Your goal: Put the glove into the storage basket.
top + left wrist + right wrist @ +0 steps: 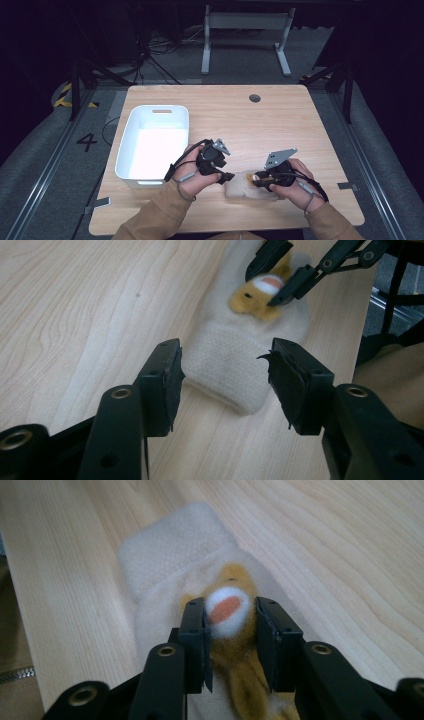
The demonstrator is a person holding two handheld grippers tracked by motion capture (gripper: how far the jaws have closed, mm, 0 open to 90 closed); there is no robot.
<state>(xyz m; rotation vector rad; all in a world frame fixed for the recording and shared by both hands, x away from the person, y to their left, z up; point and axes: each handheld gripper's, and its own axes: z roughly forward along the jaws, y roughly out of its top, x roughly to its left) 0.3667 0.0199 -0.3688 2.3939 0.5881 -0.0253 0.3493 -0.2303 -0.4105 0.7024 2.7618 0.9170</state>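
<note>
A cream fuzzy mitten-like cloth (240,192) with a yellow-brown animal face lies flat near the table's front edge. Its ribbed cuff (235,370) points toward my left gripper (225,372), which hovers just over that end, jaws open and apart from the fabric. In the high view the left gripper (229,177) sits just left of the cloth. My right gripper (230,630) straddles the animal's white snout with the orange mouth (227,611); the pads flank it with a sliver of gap on one side. From the left gripper view the right gripper (272,277) reaches in over the face.
A white plastic bin (127,135) stands on the left part of the wooden table (280,125), close behind my left hand. A round cable hole (254,98) sits near the far edge. The front edge runs just below the cloth.
</note>
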